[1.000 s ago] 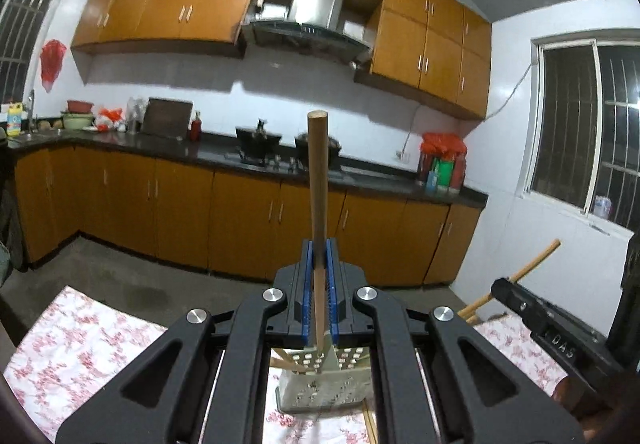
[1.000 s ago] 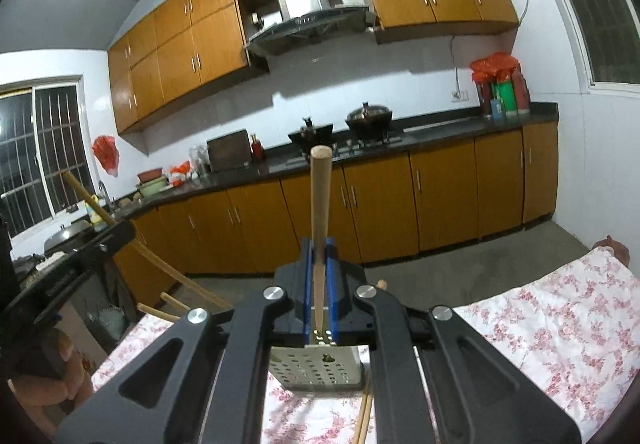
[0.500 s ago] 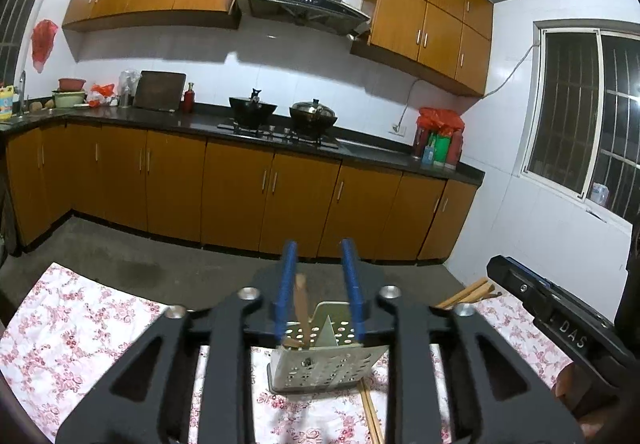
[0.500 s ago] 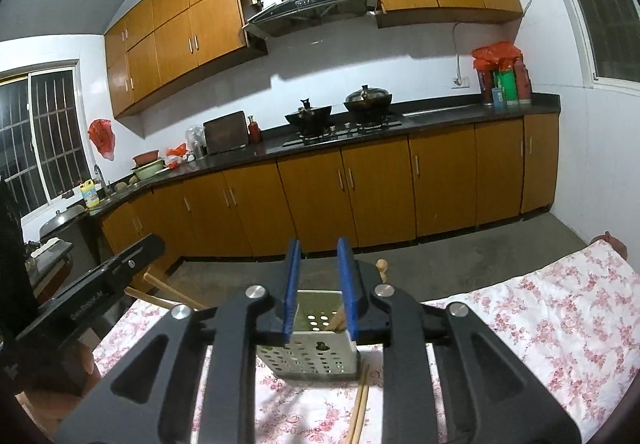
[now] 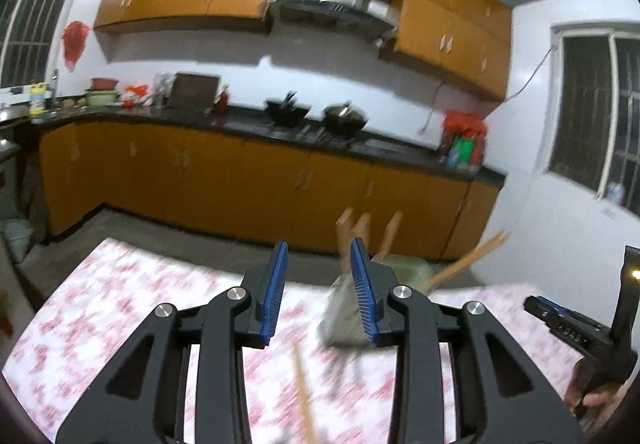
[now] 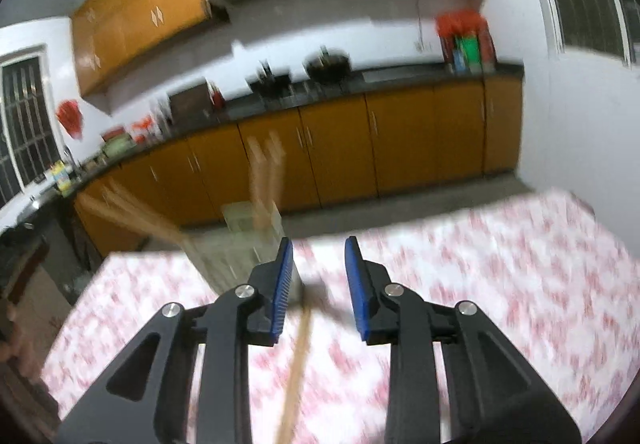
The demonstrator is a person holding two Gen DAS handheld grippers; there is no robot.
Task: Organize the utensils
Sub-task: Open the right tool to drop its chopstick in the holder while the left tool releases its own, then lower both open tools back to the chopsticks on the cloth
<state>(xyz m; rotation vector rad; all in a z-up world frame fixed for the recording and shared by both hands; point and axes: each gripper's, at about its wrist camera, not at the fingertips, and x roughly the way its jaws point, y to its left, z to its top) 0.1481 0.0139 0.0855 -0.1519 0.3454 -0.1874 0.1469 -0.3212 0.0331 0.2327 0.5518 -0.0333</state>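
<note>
- The left gripper [image 5: 319, 290], black-framed with ribbed blue pads, hangs over a table spread with a white cloth printed in red flowers [image 5: 120, 308], its jaws spread apart and gripping nothing.
- Just beyond the right-hand blue pad stands the pale perforated utensil holder [image 5: 344, 324], a boxy caddy blurred by camera motion, part of it hidden behind that pad.
- Several light wooden handles [image 5: 362, 230] stick up out of the holder, roughly upright, while longer wooden sticks [image 5: 466, 264] lean out of it toward the window side.
- A single wooden stick [image 5: 304, 396] lies flat on the cloth between the left gripper's arms, on the camera's side of the holder (its far end is too smeared to say whether it touches the box).
- The right gripper [image 6: 318, 284], an identical black-and-blue tool, is likewise parted and empty above the same floral cloth [image 6: 500, 284].
- From the right wrist view the utensil holder [image 6: 240, 244] sits ahead and to the left of the jaws, its near corner covered by the left blue pad; upright handles [image 6: 262, 179] rise from it and slanting sticks [image 6: 128, 211] fan out to the left.
- The loose stick [image 6: 298, 360] lies on the cloth under the gap between the right gripper's pads.
- Orange wooden kitchen cabinets [image 5: 240, 179] and a dark countertop [image 5: 240, 121] line the wall behind.
</note>
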